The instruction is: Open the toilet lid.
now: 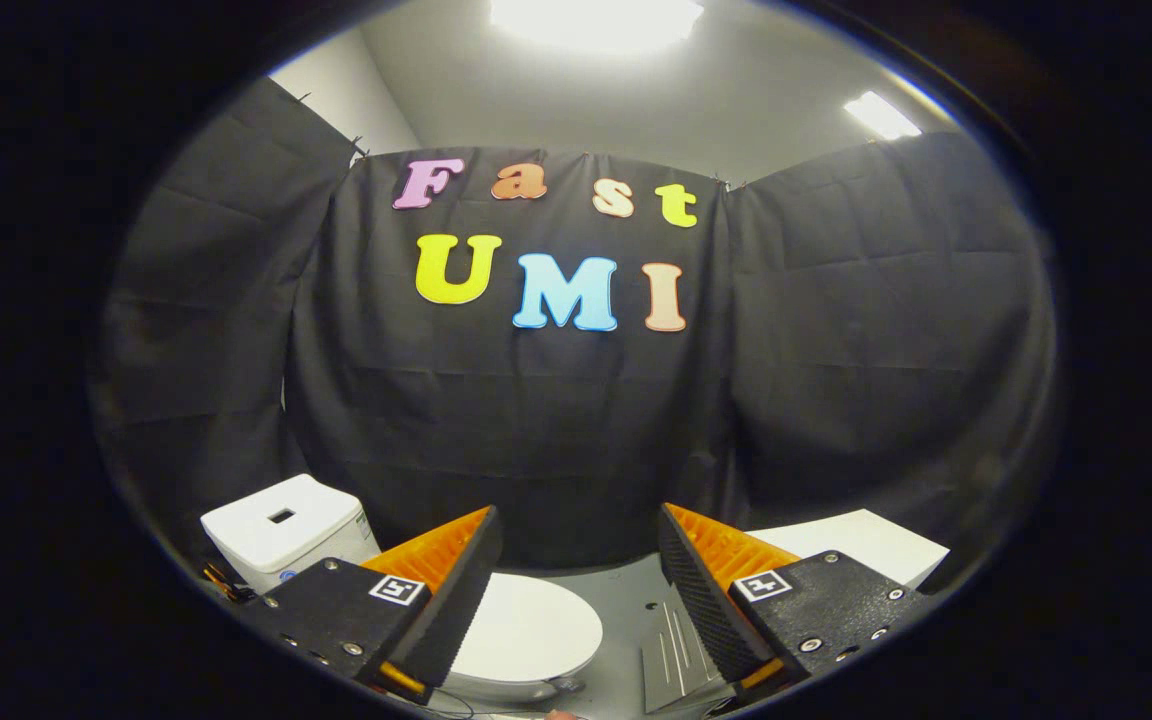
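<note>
White oval toilet lid (528,632) lies closed on its bowl on the grey floor (626,600), below and between the fingers of the gripper (576,590), spread wide and empty, likely approaching.

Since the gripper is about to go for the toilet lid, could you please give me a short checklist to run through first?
1. Gripper fingers apart, nothing between them: ok.
2. Toilet lid down on the bowl, not yet lifted: ok.
3. Lid's front edge within reach: cannot tell; the lid lies below and ahead of the fingers, partly behind one finger.
4. Room behind for the lid to swing up toward the tank: ok.
5. Grey floor beside the toilet free of loose items: cannot tell.
</note>
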Available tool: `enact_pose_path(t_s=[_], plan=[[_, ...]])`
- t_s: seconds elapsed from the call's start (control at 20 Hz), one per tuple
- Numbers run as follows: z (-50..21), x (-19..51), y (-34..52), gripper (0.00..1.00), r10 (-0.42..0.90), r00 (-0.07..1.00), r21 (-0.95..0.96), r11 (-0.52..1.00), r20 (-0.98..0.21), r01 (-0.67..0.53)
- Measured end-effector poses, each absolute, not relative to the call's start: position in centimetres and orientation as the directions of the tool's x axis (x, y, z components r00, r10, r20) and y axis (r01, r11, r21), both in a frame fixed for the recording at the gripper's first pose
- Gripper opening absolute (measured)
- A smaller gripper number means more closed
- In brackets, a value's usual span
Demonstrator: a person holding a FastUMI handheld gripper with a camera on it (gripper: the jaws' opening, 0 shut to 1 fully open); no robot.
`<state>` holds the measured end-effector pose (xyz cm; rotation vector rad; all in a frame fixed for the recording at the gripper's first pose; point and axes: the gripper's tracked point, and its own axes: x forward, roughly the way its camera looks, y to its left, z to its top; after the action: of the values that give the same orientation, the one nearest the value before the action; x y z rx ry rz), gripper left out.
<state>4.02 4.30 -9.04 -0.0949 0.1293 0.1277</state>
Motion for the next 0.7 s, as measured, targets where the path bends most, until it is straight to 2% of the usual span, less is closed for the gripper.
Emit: enact_pose_path(t_s=[0.35,0.7], plan=[[-13.8,5.4,4.0,0.96,0.159,0.971,0.077,0.986,-0.176,-0.148],[-21.8,5.9,3.5,0.96,0.185,0.941,0.231,0.966,-0.284,-0.12]])
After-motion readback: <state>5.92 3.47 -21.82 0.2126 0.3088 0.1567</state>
